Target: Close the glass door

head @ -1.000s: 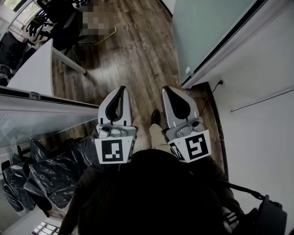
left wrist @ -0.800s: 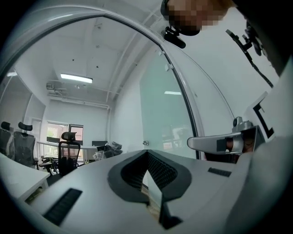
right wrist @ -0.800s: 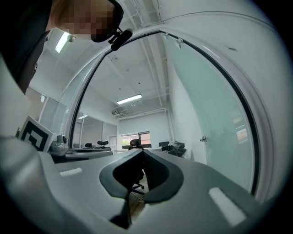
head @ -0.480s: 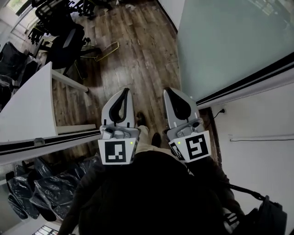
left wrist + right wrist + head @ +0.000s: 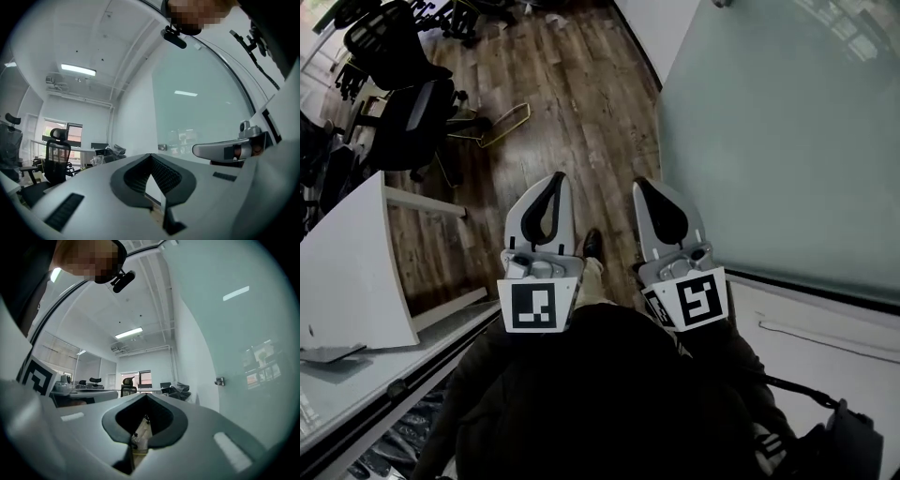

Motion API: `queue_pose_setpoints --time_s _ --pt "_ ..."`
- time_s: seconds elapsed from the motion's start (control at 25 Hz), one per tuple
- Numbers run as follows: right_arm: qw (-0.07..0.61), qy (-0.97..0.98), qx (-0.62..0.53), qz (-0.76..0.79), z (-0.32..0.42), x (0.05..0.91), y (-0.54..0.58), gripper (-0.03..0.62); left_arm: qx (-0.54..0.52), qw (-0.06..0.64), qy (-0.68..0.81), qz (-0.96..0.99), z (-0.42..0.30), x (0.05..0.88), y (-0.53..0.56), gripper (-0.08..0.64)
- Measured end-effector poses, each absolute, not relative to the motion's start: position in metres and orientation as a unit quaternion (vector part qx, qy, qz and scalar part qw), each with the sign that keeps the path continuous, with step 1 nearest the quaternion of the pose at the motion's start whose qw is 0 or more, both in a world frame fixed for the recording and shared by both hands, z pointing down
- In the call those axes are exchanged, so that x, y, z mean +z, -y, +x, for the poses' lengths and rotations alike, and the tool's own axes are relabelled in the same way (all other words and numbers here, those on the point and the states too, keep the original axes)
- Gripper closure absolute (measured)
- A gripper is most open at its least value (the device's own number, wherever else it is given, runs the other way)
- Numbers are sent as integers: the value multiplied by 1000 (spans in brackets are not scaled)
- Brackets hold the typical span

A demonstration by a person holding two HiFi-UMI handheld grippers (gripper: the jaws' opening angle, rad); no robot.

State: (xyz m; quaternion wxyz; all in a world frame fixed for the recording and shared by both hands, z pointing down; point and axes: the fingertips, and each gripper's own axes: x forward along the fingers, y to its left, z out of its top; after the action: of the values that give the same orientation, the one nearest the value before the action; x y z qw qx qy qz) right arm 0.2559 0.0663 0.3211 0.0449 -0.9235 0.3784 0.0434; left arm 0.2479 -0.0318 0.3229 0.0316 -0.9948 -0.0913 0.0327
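Observation:
The glass door (image 5: 778, 141) is a frosted pale green panel that fills the right of the head view, its dark lower edge (image 5: 825, 286) running beside my right side. It also shows in the left gripper view as glass door (image 5: 201, 108) and at the right of the right gripper view as glass door (image 5: 243, 333), with a small metal fitting (image 5: 219, 380) on it. My left gripper (image 5: 555, 178) and right gripper (image 5: 639, 183) are held side by side close to the body, pointing forward over the wooden floor. Both are shut with nothing between them and touch nothing.
Black office chairs (image 5: 394, 56) stand at the far left, with a white desk (image 5: 356, 272) nearer. A glass partition rail (image 5: 384, 394) runs at the lower left. A white wall (image 5: 825, 375) lies at the lower right. The person's shoe (image 5: 592, 244) shows between the grippers.
The view has swung: the glass door now takes up more of the right side and its dark edge sits lower. The desk and partition slid down-left. Both grippers stayed shut by the body.

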Motion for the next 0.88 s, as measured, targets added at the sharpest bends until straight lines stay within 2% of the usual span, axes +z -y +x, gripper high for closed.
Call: queue_pose_setpoints --time_s 0.12,0.24,0.52,0.88 --pt "44 -377 27 -925 347 310 -38 591 24 26 94 -995 341 310 59 563" --pt "39 -369 27 -928 409 302 -24 591 16 24 106 -994 404 308 71 563" --pt "30 -350 44 -935 492 291 -18 591 6 11 140 -990 487 318 66 563" --pt "36 -308 53 -949 627 307 -47 591 3 35 182 -983 624 334 37 563"
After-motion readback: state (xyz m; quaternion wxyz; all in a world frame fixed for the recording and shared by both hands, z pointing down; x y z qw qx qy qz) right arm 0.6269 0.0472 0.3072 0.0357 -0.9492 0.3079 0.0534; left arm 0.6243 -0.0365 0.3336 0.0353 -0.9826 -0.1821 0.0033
